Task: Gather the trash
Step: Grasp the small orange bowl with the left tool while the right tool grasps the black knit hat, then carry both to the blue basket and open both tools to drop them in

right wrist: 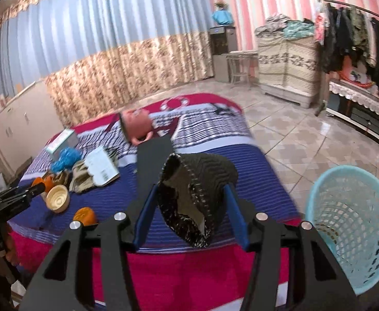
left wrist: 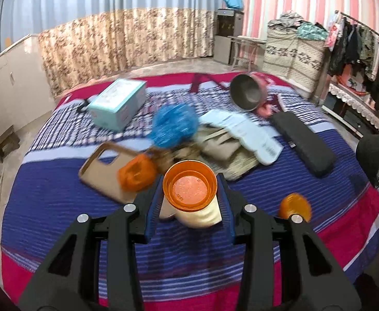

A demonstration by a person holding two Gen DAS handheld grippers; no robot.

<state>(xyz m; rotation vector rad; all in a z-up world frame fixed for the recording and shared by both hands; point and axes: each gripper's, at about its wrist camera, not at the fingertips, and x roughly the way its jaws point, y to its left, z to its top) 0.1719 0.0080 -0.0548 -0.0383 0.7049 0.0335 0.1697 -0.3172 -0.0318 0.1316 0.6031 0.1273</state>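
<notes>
We can read no text anywhere: print on the teal box (left wrist: 119,103) and the pale blue package (left wrist: 243,133) is too blurred to make out.

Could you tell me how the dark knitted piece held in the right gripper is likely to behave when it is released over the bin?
The dark knitted piece sags and folds between the right gripper fingers, so probably floppy and light. It may drape over the blue basket rim rather than drop straight in.

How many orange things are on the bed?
2 for sure: one near the bed's front edge, one on the tan board. The left gripper holds an orange-lidded jar. Clutter may hide more.
</notes>
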